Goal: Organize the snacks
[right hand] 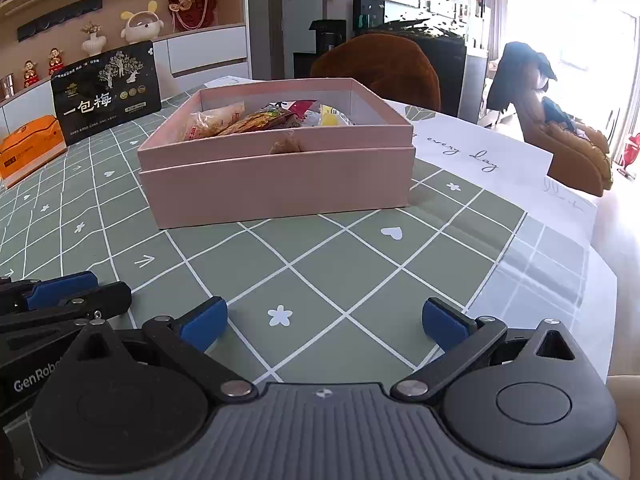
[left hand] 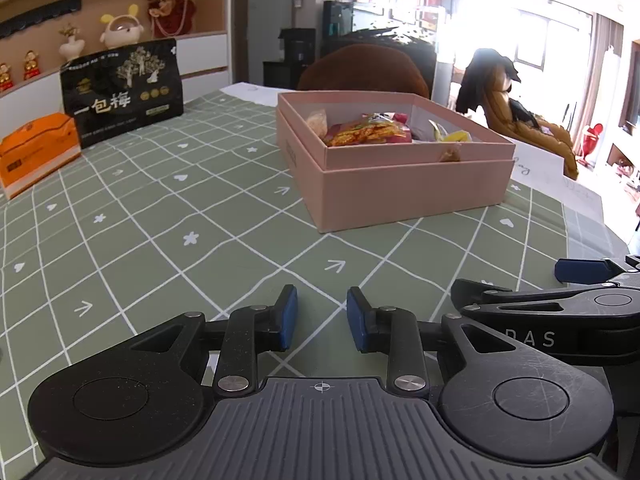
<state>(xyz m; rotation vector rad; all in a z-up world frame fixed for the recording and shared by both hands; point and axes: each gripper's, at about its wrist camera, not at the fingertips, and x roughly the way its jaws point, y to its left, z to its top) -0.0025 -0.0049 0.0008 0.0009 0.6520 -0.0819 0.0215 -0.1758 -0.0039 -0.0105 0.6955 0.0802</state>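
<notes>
Green checked tabletop (right hand: pixel 320 264) carries pink box (right hand: pixel 276 184) with snacks (right hand: pixel 256 120), straight ahead of right tool (right hand: pixel 324 320), spread wide, empty; left tool (left hand: pixel 322 318) narrow gap, empty, box ahead-right.

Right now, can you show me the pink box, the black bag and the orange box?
pink box (right hand: pixel 276 192), right wrist view, front wall
black bag (right hand: pixel 106 96), right wrist view, printed front
orange box (left hand: pixel 36 152), left wrist view, front face

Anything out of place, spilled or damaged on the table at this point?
Nothing stands out. The snacks all sit inside the pink box, which stands square on the green tablecloth; no packets lie loose around it.
</notes>
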